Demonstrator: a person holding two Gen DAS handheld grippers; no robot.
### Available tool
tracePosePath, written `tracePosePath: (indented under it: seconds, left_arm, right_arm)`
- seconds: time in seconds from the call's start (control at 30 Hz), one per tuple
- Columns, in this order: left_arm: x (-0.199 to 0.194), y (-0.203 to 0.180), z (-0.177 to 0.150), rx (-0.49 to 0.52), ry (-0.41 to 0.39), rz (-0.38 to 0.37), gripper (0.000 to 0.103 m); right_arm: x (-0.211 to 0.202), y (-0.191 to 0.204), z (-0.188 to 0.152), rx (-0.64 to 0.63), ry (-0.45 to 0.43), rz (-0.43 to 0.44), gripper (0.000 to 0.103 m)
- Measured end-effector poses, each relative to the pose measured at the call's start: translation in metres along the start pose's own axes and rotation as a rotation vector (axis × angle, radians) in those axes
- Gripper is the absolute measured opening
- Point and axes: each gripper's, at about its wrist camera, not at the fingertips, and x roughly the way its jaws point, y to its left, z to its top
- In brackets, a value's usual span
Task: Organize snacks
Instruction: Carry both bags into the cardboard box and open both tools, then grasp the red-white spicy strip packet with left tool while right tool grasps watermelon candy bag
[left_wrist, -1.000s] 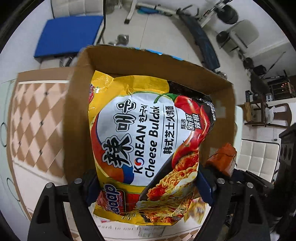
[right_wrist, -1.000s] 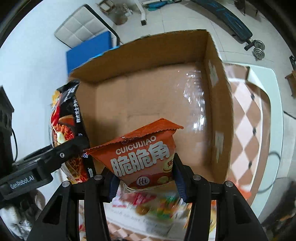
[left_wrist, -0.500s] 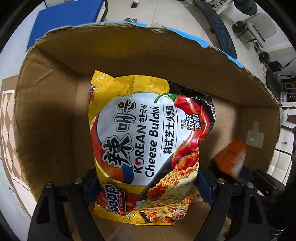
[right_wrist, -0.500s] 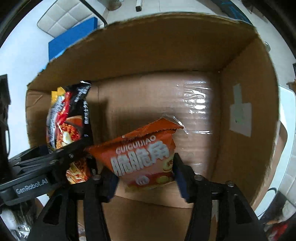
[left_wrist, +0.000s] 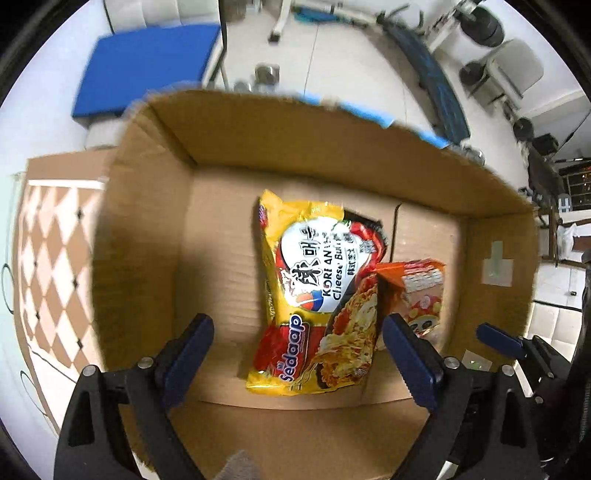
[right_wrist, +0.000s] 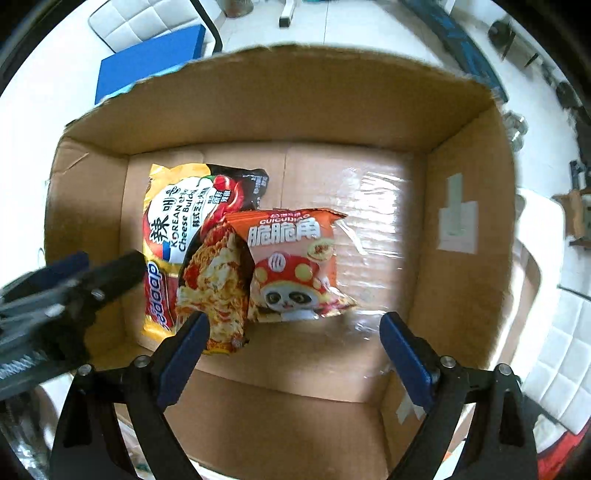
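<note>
A yellow Korean cheese noodle packet (left_wrist: 317, 295) lies on the floor of an open cardboard box (left_wrist: 147, 236). An orange snack bag (left_wrist: 421, 295) with a panda picture lies beside it on the right, overlapping its edge. My left gripper (left_wrist: 295, 350) is open and empty above the noodle packet. In the right wrist view the noodle packet (right_wrist: 184, 236) and the orange bag (right_wrist: 295, 266) lie side by side in the box (right_wrist: 461, 295). My right gripper (right_wrist: 291, 347) is open and empty above them. The left gripper's fingers (right_wrist: 77, 280) show at that view's left.
The box stands on a table with a brown and white checked cloth (left_wrist: 48, 258). A blue mat (left_wrist: 147, 66) and chairs (left_wrist: 517, 66) are on the floor behind. White cushions (right_wrist: 561, 350) lie to the right of the box.
Both grippers opened and let go of their packets, which now lie on the box floor. Both grippers pulled back and up from the packets.
</note>
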Motion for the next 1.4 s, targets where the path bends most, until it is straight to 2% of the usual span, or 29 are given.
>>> tracePosePath:
  seconds: [0.13,0.27,0.4,0.5,0.57,0.7,0.8,1.0,1.2,1.4]
  left_arm:
    - [-0.038,-0.001,-0.027,0.026,-0.130,0.013,0.094]
    - [-0.064,-0.003,-0.043,0.067,-0.193,0.019,0.096]
    - [-0.089,-0.005,-0.066,0.092,-0.256,0.023,0.097]
    - [-0.103,-0.004,-0.086,0.089,-0.279,0.022,0.097]
    - [-0.109,0.002,-0.102,0.083,-0.268,0.029,0.097]
    - [-0.109,0.016,-0.144,0.073,-0.266,0.091,0.097]
    - [-0.091,0.029,-0.176,0.063,-0.221,0.130,0.097]
    - [-0.005,0.072,-0.214,-0.005,0.010,0.132,0.096]
    - [0.056,0.106,-0.217,-0.109,0.133,0.114,0.096]
    - [0.091,0.113,-0.204,-0.145,0.176,0.122,0.096]
  right_arm:
    - [-0.022,0.014,-0.030,0.005,-0.080,-0.006,0.097]
    - [-0.046,0.015,-0.058,0.019,-0.171,-0.030,0.099]
    - [-0.071,0.004,-0.091,0.061,-0.238,-0.003,0.099]
    - [-0.082,-0.005,-0.119,0.090,-0.270,0.026,0.099]
    - [-0.089,-0.006,-0.141,0.114,-0.275,0.055,0.099]
    - [-0.088,-0.009,-0.185,0.158,-0.243,0.111,0.099]
    - [-0.068,-0.013,-0.212,0.201,-0.188,0.133,0.099]
    - [-0.007,-0.021,-0.243,0.294,-0.047,0.186,0.099]
    - [0.044,-0.029,-0.251,0.368,0.029,0.168,0.099]
    - [0.069,-0.035,-0.251,0.422,0.042,0.177,0.095]
